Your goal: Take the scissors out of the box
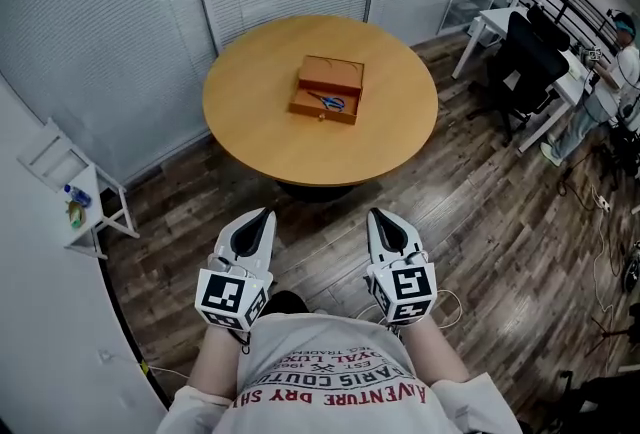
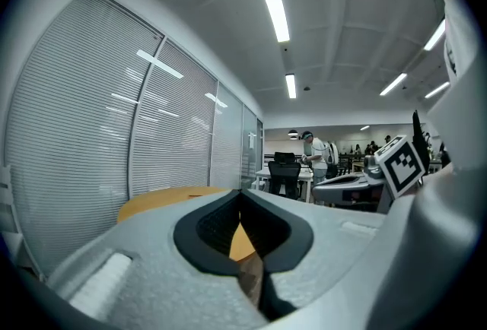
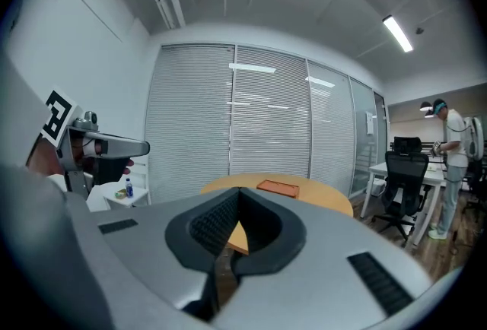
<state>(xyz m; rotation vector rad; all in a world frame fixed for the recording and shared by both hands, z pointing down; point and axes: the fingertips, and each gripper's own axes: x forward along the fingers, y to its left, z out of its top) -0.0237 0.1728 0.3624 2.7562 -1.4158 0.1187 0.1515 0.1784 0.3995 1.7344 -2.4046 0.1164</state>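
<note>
Shirt cloth with red print fills the bottom of the head view. Just beyond it two bare forearms reach forward side by side, close to the body and roughly parallel. Each hand carries a gripper with its marker cube on top, and both point ahead at about the same height, near level.

On the left gripper, the tips are pressed together with nothing between them. Its own view shows the dark pads meeting at the front, and only a slice of tabletop shows through the hollow behind them. The right gripper is closed in the same way and is also empty.

A round wooden table stands ahead of both tips, well apart from them, with bare wood floor in between. Near the table's middle sits an open orange-brown box, roughly in line with the gap between the two grippers. The scissors, with blue handles, lie inside the box, in the half nearer the grippers. Neither gripper is anywhere near them.

A small white shelf with a bottle on it stands off to the left of the left gripper. A black office chair and a white desk stand far ahead and to the right of the right gripper, where a person is standing.
</note>
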